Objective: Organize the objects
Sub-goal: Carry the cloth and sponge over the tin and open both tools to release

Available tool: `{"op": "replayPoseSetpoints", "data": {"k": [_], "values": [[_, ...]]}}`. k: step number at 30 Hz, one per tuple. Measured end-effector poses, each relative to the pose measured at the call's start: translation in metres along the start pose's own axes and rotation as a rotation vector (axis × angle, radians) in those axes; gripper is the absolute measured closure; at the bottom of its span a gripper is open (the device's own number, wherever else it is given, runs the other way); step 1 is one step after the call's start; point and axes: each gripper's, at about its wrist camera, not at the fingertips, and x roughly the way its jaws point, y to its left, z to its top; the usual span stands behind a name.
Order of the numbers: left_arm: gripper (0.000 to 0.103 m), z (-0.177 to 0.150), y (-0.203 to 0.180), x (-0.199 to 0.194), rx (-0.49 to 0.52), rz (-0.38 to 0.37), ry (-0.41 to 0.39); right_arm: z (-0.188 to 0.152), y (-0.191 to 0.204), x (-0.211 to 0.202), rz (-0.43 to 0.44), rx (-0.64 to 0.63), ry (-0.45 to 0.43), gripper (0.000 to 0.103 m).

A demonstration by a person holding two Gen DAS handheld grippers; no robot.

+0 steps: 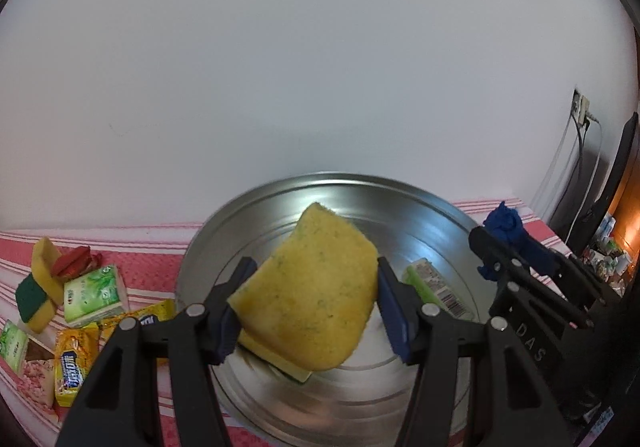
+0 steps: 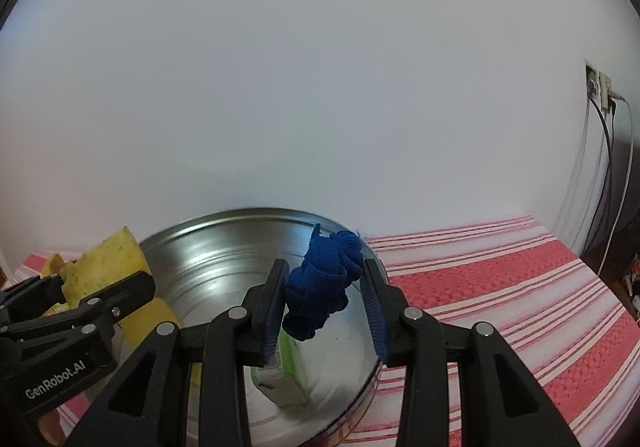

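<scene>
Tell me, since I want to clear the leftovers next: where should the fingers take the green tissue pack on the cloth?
Probably across the two long side faces of the green tissue pack, coming from above. It lies flat on the striped cloth, broad face up; the green-and-yellow sponge and yellow candy bag crowd its left and near sides.

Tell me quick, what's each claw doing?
Left claw: closed on the yellow sponge.
Right claw: the blue cloth sits between its fingers; the grip cannot be told.
</scene>
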Motion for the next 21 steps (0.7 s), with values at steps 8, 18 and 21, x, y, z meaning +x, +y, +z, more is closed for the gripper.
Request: {"op": "replayPoseSetpoints", "data": {"k": [8, 18, 21], "values": [[0.044, -0.003, -0.008, 0.015, 0.018, 0.034, 0.025, -0.007, 0.0, -0.005, 0.005, -0.021, 0.02, 0.063], [0.032, -0.006, -0.006, 0.018, 0.0, 0.077, 0.024, -0.009, -0.007, 0.0, 0.042, -0.03, 0.034, 0.06], [0.016, -0.006, -0.001, 0.013, -0.024, 0.1, 0.003, -0.011, -0.012, 0.002, 0.015, -0.024, 0.035, 0.041]]}}
